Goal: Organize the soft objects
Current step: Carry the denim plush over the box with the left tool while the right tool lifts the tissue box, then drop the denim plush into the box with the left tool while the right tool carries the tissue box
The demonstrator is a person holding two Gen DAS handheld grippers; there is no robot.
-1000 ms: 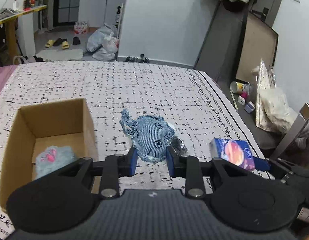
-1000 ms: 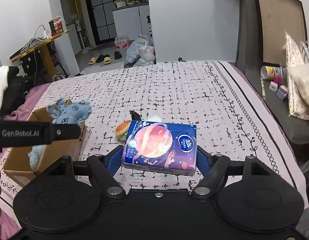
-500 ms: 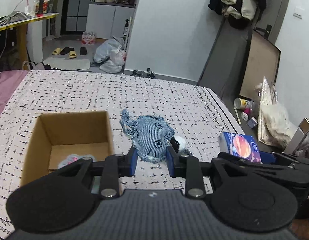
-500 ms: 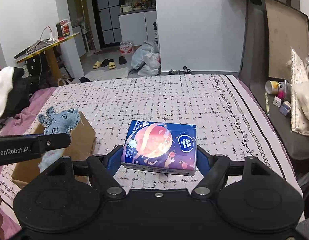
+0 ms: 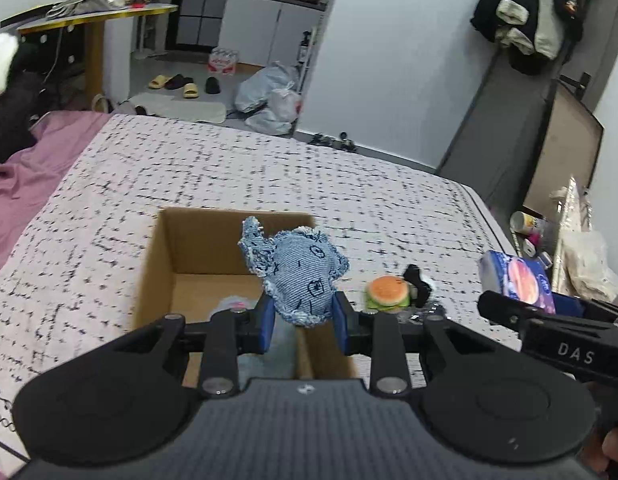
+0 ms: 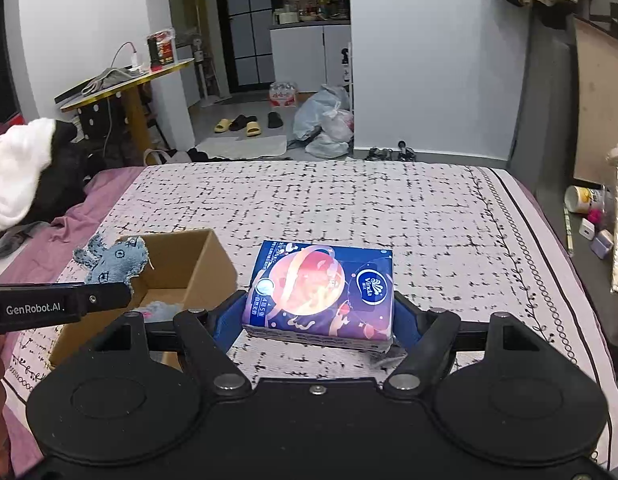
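My left gripper (image 5: 303, 322) is shut on a blue denim stuffed toy (image 5: 299, 272) and holds it above the right side of an open cardboard box (image 5: 157, 264) on the bed. A fluffy blue-and-pink soft thing (image 5: 233, 304) lies in the box. My right gripper (image 6: 317, 322) is shut on a blue tissue pack (image 6: 321, 292), held above the bed to the right of the box (image 6: 197, 264). The denim toy (image 6: 113, 262) and left gripper finger (image 6: 61, 306) also show in the right wrist view. A burger toy (image 5: 389, 292) lies right of the box.
A small black-and-white object (image 5: 417, 280) lies beside the burger. The patterned bedspread (image 6: 389, 208) stretches ahead. A purple sheet (image 5: 25, 160) and dark clothes are at the left. Bottles and bags (image 6: 589, 208) sit off the bed's right edge.
My left gripper has carried the denim toy leftwards, from beside the box to over it. The right gripper has risen with the tissue pack, and the burger is now out of its view.
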